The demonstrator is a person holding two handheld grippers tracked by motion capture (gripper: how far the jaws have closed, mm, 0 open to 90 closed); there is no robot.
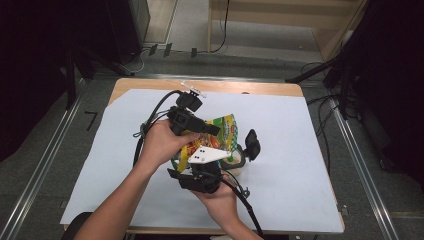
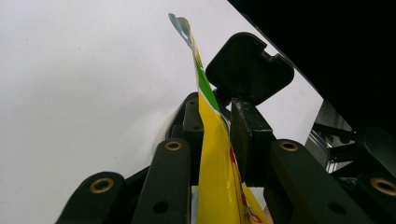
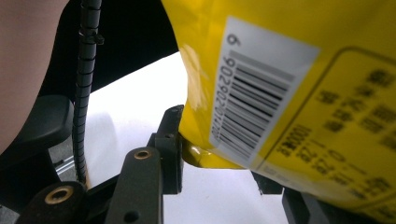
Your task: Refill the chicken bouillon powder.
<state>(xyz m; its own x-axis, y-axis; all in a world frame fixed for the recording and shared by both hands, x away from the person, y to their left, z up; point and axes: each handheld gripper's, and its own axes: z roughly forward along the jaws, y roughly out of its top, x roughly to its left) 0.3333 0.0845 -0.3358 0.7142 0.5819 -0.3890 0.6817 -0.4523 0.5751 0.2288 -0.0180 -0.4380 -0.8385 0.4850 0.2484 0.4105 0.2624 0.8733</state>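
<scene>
A yellow snack bag (image 1: 227, 127) with green and red print is held over the middle of the table between both grippers. My left gripper (image 1: 210, 129) comes in from the upper left, and in the left gripper view the left gripper (image 2: 217, 121) is shut on the bag's thin edge (image 2: 215, 177). My right gripper (image 1: 232, 147), with its grey plate (image 1: 207, 155) on top, reaches in from below. In the right gripper view the barcode side of the bag (image 3: 289, 70) sits between the right gripper's (image 3: 217, 161) jaws, and the left pad (image 3: 170, 144) presses on its lower corner.
A white sheet (image 1: 300, 150) covers most of the wooden table (image 1: 250, 87). A small white clip-like part (image 1: 192, 89) lies near the far edge. Cables trail from both grippers. Metal rails and dark stands flank the table on the floor.
</scene>
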